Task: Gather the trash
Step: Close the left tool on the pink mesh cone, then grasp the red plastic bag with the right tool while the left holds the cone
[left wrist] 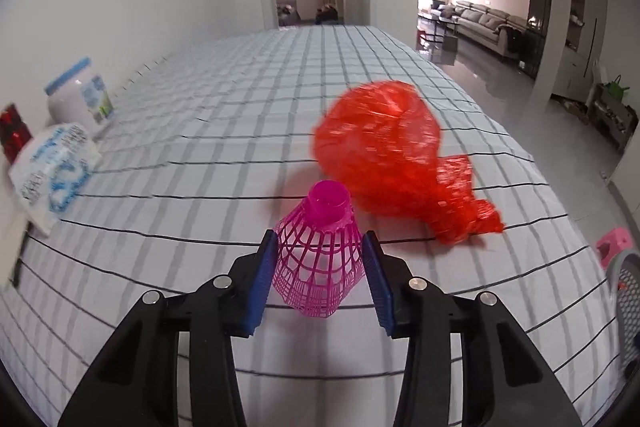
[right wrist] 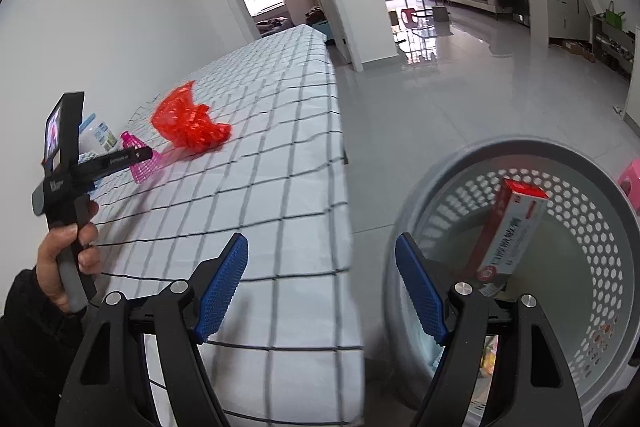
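A pink plastic shuttlecock (left wrist: 320, 259) stands cork-up on the checked tablecloth (left wrist: 200, 107). My left gripper (left wrist: 319, 239) is shut on its mesh skirt, one blue pad pressing each side. Just beyond it lies a crumpled red plastic bag (left wrist: 392, 155). The right wrist view shows the same shuttlecock (right wrist: 140, 163), the left gripper (right wrist: 136, 155) and the red bag (right wrist: 188, 123) at far left. My right gripper (right wrist: 320, 241) hangs open and empty over the table's near corner. Beside it is a grey perforated basket (right wrist: 500, 143) holding a red and white box (right wrist: 508, 231).
A white jar with a blue lid (left wrist: 78, 99), a crumpled white and blue wrapper (left wrist: 52, 167) and a red item (left wrist: 12, 135) sit by the wall at the table's left. A person's hand (right wrist: 68, 251) grips the left tool. A pink stool (right wrist: 630, 183) stands behind the basket.
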`<control>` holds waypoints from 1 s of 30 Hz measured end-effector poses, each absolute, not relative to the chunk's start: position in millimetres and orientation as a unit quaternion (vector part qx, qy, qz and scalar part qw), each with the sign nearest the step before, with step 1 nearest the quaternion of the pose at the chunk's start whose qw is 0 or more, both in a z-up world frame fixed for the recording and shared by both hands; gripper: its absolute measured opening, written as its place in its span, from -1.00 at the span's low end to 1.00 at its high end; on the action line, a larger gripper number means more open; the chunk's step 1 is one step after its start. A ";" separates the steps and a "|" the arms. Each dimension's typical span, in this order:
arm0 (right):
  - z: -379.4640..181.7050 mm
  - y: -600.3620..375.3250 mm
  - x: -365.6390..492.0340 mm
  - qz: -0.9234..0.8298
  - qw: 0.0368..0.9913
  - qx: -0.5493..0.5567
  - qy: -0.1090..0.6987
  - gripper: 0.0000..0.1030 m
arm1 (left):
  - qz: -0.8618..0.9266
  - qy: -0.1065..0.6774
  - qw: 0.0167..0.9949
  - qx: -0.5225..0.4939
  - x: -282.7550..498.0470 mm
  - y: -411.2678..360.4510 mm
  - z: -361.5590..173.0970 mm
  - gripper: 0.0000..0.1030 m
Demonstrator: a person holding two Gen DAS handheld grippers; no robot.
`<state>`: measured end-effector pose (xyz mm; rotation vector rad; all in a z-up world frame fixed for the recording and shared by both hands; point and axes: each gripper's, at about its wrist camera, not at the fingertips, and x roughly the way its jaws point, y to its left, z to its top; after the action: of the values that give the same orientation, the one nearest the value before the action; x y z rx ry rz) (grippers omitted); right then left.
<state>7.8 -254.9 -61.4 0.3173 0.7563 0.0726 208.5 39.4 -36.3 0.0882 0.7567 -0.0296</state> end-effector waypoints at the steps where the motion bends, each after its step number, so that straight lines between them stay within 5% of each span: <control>1: -58.5 -251.2 10.8 0.039 0.917 0.152 0.367 0.42 | -0.009 0.365 0.930 0.047 205.4 44.9 -35.6 -0.17; 14: -10.9 -167.1 119.1 0.119 0.922 0.047 0.365 0.42 | 0.021 0.349 0.936 0.040 199.4 99.2 -25.9 -0.17; 30: -41.9 -56.1 238.7 0.163 0.892 -0.135 0.399 0.42 | 0.060 0.374 0.925 -0.024 225.5 157.8 -35.9 -0.17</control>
<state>238.7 -56.1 -41.9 -0.2802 0.8288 0.3380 225.5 157.8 -35.9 -0.0487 0.7677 0.1223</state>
